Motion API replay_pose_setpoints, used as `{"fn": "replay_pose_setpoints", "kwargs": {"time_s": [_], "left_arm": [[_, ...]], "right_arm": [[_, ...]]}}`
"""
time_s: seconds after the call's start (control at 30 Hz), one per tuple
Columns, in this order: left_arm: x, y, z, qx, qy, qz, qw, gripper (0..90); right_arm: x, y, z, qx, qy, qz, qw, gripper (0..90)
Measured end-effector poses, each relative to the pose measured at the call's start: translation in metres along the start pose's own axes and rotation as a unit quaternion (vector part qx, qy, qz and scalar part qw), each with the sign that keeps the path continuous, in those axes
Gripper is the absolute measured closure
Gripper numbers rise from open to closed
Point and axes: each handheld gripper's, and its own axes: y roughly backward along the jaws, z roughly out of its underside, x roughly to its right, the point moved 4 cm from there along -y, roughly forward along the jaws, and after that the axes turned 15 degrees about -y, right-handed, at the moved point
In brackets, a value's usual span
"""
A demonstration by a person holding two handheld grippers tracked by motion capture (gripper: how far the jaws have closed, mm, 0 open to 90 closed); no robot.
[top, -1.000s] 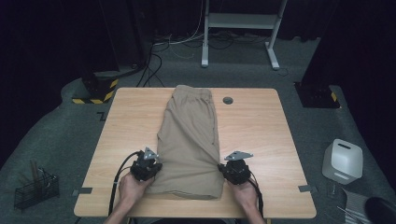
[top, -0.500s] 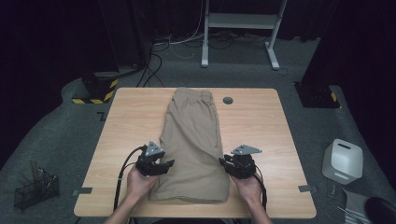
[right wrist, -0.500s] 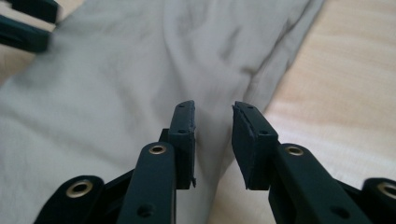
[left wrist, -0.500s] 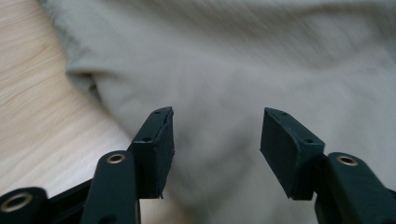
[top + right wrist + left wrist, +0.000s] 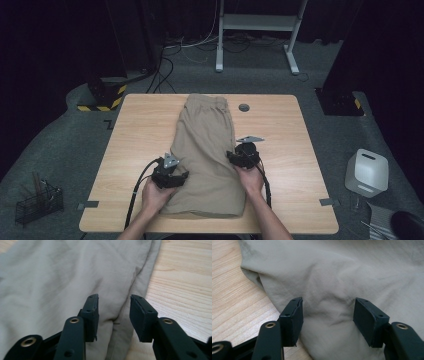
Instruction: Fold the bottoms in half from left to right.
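Wooden table (image 5: 140,135) w/ round grommet (image 5: 244,107); white container (image 5: 366,172) on floor at right; wire basket (image 5: 37,202) at left; hazard-striped base (image 5: 102,96) behind.

A light wooden worktop (image 5: 130,135) is carrying a pair of folded tan shorts (image 5: 205,150), lying lengthwise along its middle with the waistband at the far edge. A small dark round disc (image 5: 244,107) is sitting just beside the waistband.

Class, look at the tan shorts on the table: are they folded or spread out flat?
Folded. The tan shorts lie lengthwise as one narrow panel, one leg over the other, with a doubled edge along the side by the right gripper.
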Motion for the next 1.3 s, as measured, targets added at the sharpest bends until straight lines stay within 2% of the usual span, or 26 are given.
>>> {"fn": "replay_pose_setpoints", "kwargs": {"time_s": [0.07, 0.13, 0.17, 0.23, 0.27, 0.33, 0.37, 0.4, 0.47, 0.53, 0.6, 0.67, 0.7, 0.77, 0.83, 0.87, 0.93, 1.0, 1.07, 1.17, 1.23, 1.3], "left_arm": [[0.0, 0.0, 0.001, 0.002, 0.0, 0.0, 1.0, 40.9], [0.002, 0.001, 0.002, 0.007, -0.002, -0.003, 1.0, 41.0], [0.002, 0.002, 0.003, 0.01, -0.004, -0.003, 0.9999, 41.2], [0.003, 0.005, 0.005, 0.008, -0.005, -0.001, 1.0, 43.6], [0.005, 0.007, 0.006, 0.007, -0.004, 0.0, 1.0, 44.7], [0.007, 0.011, 0.009, 0.009, -0.01, 0.0, 0.9999, 45.8], [0.01, 0.013, 0.011, 0.009, -0.011, 0.006, 0.9999, 46.3], [0.012, 0.016, 0.012, 0.008, -0.016, 0.007, 0.9998, 46.4], [0.018, 0.02, 0.015, 0.008, -0.017, 0.011, 0.9998, 46.4], [0.019, 0.024, 0.016, -0.002, -0.019, 0.015, 0.9997, 45.7], [0.019, 0.027, 0.012, -0.003, -0.02, 0.01, 0.9997, 41.9], [0.017, 0.031, 0.006, 0.017, -0.019, -0.01, 0.9996, 37.2], [0.018, 0.032, 0.002, 0.028, -0.013, -0.011, 0.9995, 36.1], [0.019, 0.027, 0.0, 0.029, -0.015, -0.008, 0.9994, 33.6], [0.019, 0.018, 0.003, 0.004, -0.019, -0.003, 0.9998, 33.1], [0.019, 0.014, 0.006, -0.007, -0.02, -0.001, 0.9998, 32.3], [0.017, 0.014, 0.012, 0.008, -0.01, 0.005, 0.9999, 32.6], [0.016, 0.016, 0.014, 0.009, -0.012, 0.007, 0.9999, 33.7], [0.014, 0.019, 0.016, 0.001, -0.013, 0.013, 0.9998, 33.5], [0.012, 0.023, 0.02, -0.002, -0.013, 0.019, 0.9997, 31.4], [0.012, 0.027, 0.023, 0.0, 0.0, 0.024, 0.9997, 31.1], [0.015, 0.031, 0.022, 0.011, 0.008, 0.026, 0.9996, 30.8]], "right_arm": [[0.0, -0.01, 0.003, -0.016, 0.01, 0.003, 0.9998, 69.2], [0.001, -0.016, 0.007, -0.028, 0.026, 0.009, 0.9992, 85.0], [0.001, -0.016, 0.007, -0.018, 0.038, 0.018, 0.9989, 88.9], [0.002, -0.01, 0.001, 0.006, 0.063, 0.038, 0.9973, 89.6], [0.006, -0.007, -0.002, 0.012, 0.059, 0.043, 0.9973, 89.5], [0.02, -0.003, -0.006, 0.002, 0.044, 0.059, 0.9973, 89.3], [0.026, 0.0, -0.007, 0.001, 0.03, 0.062, 0.9976, 89.0], [0.031, 0.003, -0.004, -0.004, 0.019, 0.056, 0.9983, 88.2], [0.032, 0.008, 0.002, -0.003, 0.029, 0.061, 0.9977, 83.4], [0.029, 0.016, 0.008, 0.008, 0.028, 0.059, 0.9978, 73.9], [0.022, 0.027, 0.01, 0.03, 0.029, 0.042, 0.9982, 67.6], [0.01, 0.038, 0.012, 0.055, 0.033, 0.013, 0.9979, 65.0], [0.001, 0.043, 0.014, 0.061, 0.036, -0.005, 0.9975, 64.8], [-0.014, 0.046, 0.023, 0.058, 0.043, -0.039, 0.9966, 64.0], [-0.019, 0.043, 0.032, 0.044, 0.053, -0.043, 0.9967, 63.1], [-0.02, 0.04, 0.038, 0.033, 0.054, -0.04, 0.9972, 62.8], [-0.012, 0.031, 0.051, 0.007, 0.069, -0.013, 0.9975, 62.1], [-0.003, 0.028, 0.06, -0.008, 0.074, 0.012, 0.9972, 61.9], [0.006, 0.033, 0.065, 0.008, 0.08, 0.025, 0.9965, 60.2], [0.014, 0.041, 0.066, 0.007, 0.085, 0.054, 0.9949, 59.9], [0.015, 0.046, 0.067, 0.009, 0.084, 0.052, 0.995, 60.7], [0.01, 0.051, 0.068, 0.019, 0.085, 0.036, 0.9955, 60.1]]}}
